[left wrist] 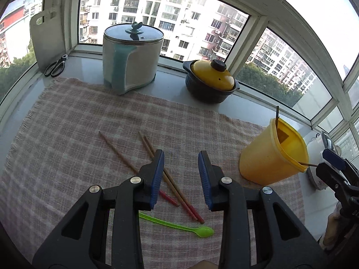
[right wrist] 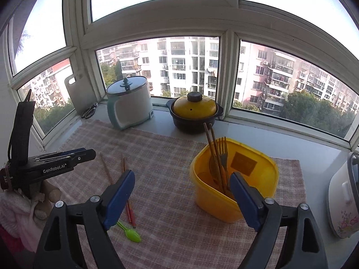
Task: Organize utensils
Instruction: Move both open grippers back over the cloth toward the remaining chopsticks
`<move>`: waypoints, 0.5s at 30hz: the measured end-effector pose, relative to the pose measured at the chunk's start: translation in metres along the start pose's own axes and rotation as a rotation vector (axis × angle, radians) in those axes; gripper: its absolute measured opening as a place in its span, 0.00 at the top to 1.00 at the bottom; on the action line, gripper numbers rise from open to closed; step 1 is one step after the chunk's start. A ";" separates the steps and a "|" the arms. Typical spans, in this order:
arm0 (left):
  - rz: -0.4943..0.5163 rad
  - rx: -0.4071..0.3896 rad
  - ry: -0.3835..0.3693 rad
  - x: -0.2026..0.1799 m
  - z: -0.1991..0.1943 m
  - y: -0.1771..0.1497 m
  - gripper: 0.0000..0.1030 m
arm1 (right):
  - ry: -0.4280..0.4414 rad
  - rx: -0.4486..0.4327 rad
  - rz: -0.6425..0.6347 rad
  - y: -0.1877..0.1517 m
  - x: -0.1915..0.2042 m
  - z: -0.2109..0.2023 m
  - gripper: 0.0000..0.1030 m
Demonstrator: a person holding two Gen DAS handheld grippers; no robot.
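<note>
A yellow plastic tub [right wrist: 233, 183] stands on the checked cloth at the right and holds a fork [right wrist: 223, 154] and chopsticks [right wrist: 211, 148]; it also shows in the left wrist view [left wrist: 269, 154]. Three loose chopsticks [left wrist: 157, 157] and a green plastic spoon [left wrist: 179, 225] lie on the cloth. My left gripper [left wrist: 180, 177] is open and empty, just above the loose chopsticks. My right gripper [right wrist: 179, 197] is wide open and empty, beside the tub's near left side. The spoon [right wrist: 131, 233] and chopsticks [right wrist: 124, 170] also lie by its left finger.
A white-and-teal electric pot [left wrist: 132, 56] and a black casserole with a yellow lid [left wrist: 211, 80] stand by the window. Scissors [left wrist: 56, 66] and a cutting board [left wrist: 47, 38] are at the far left. A white rice cooker [right wrist: 345, 197] stands at the right.
</note>
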State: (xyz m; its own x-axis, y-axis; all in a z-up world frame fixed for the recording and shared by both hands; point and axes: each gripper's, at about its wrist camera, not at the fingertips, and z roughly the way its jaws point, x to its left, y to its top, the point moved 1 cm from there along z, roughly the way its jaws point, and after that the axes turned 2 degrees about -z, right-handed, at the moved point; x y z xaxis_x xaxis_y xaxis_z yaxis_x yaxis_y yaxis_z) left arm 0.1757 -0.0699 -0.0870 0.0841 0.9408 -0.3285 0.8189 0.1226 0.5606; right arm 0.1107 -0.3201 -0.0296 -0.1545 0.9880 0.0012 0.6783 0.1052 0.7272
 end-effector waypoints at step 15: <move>-0.197 0.245 0.016 0.079 0.063 -0.011 0.70 | 0.222 0.345 -0.070 -0.032 0.044 0.095 0.46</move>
State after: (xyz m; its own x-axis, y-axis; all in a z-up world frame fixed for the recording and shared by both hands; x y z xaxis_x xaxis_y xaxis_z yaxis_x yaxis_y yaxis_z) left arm 0.2095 -0.0170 -0.1668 -0.0972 0.9117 -0.3991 0.9312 0.2249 0.2869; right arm 0.1503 -0.2688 -0.1183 -0.3346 0.9326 0.1354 0.8556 0.2405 0.4583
